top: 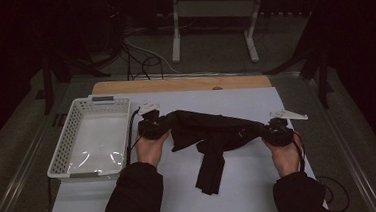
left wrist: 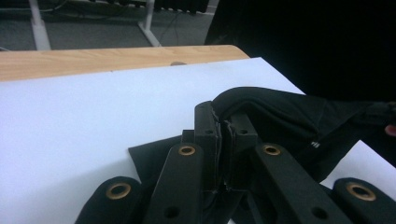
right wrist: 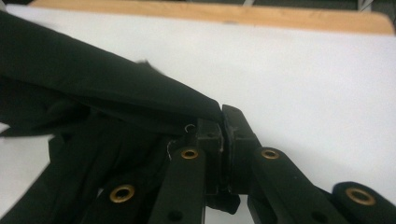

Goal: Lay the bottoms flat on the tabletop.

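My left gripper (top: 163, 122) and right gripper (top: 267, 129) each pinch an end of the black garment (top: 213, 134) at mid-frame over the desk (top: 252, 191); soft, light cloth that sags, best held by its edges.

Dark sleeves (top: 132, 197); 2 black grippers with brass-ringed jaws.

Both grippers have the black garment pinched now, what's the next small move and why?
Probably lift both ends together and draw them slightly apart. The left gripper and right gripper are each shut on an end of the black garment, but its middle sags bunched, with a fold lying on the white table cover. The white basket waits at left.
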